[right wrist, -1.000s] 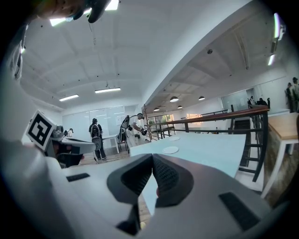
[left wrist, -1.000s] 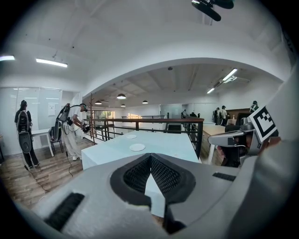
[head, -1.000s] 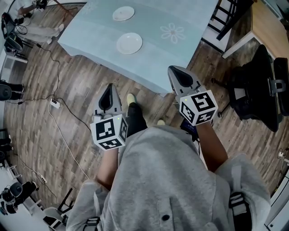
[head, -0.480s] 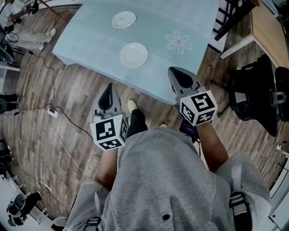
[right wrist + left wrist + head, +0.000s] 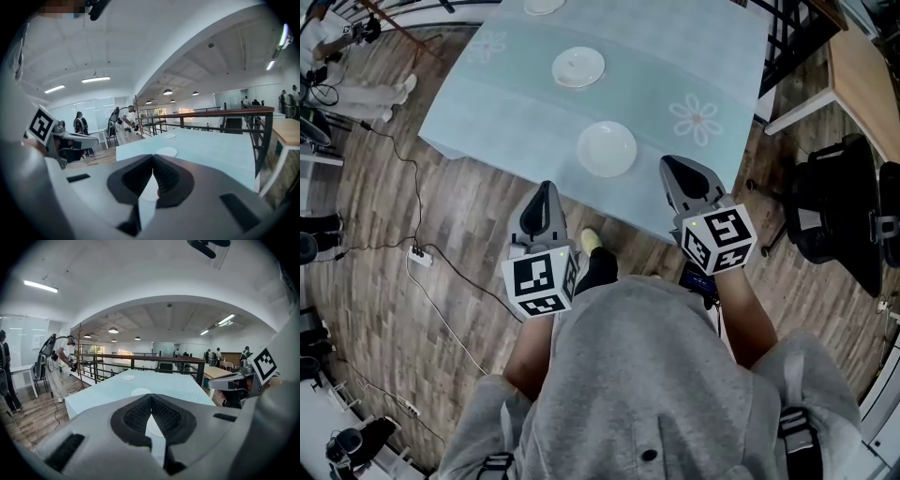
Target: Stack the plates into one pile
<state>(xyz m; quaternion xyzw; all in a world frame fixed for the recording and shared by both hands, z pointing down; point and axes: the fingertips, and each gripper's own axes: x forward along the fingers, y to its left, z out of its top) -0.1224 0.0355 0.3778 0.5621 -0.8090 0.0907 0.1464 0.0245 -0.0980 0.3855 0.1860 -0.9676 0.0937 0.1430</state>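
Plates (image 5: 607, 148): three white rounds lying flat and apart, in a line from the table's (image 5: 703, 47) near edge toward its far side.
Left gripper (image 5: 546, 187): jaws pressed together, empty, pointing toward the table, by its near edge.
Right gripper (image 5: 674, 169): jaws likewise together, empty, pointing the same way.

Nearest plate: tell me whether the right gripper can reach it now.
Probably yes: the nearest plate lies bare near the edge of the table, nothing between it and the right gripper, whose shut jaws must open first.
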